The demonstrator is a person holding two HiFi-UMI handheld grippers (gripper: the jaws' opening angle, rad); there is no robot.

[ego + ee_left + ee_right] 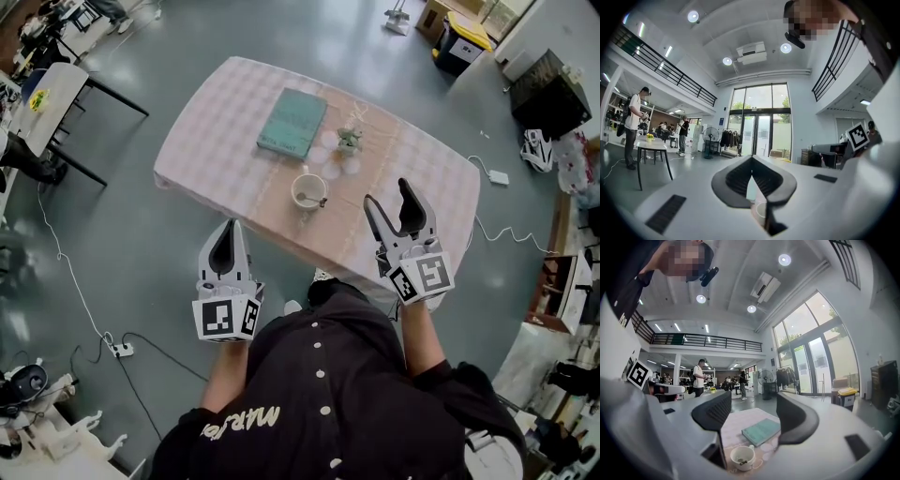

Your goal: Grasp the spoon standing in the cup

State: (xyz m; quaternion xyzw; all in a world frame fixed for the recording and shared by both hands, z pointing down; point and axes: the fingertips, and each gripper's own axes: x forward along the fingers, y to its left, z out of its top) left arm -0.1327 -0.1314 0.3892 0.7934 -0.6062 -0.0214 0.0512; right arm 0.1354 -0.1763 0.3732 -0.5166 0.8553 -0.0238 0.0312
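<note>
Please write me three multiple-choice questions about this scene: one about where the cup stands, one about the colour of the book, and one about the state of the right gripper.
1. Where does the cup stand, compared with the book?
A. On top of it
B. On the table, nearer to the person than it
C. On the floor beside it

2. What colour is the book?
A. Red
B. Teal
C. Black

3. What is the state of the right gripper?
A. Shut on the cup
B. Shut on the book
C. Open and empty

Answers:
1 B: the head view shows the cup on the table, between the book and the person.
2 B: its cover is teal in both the head view and the right gripper view.
3 C: the right gripper view shows the jaws apart with nothing between them.
</note>
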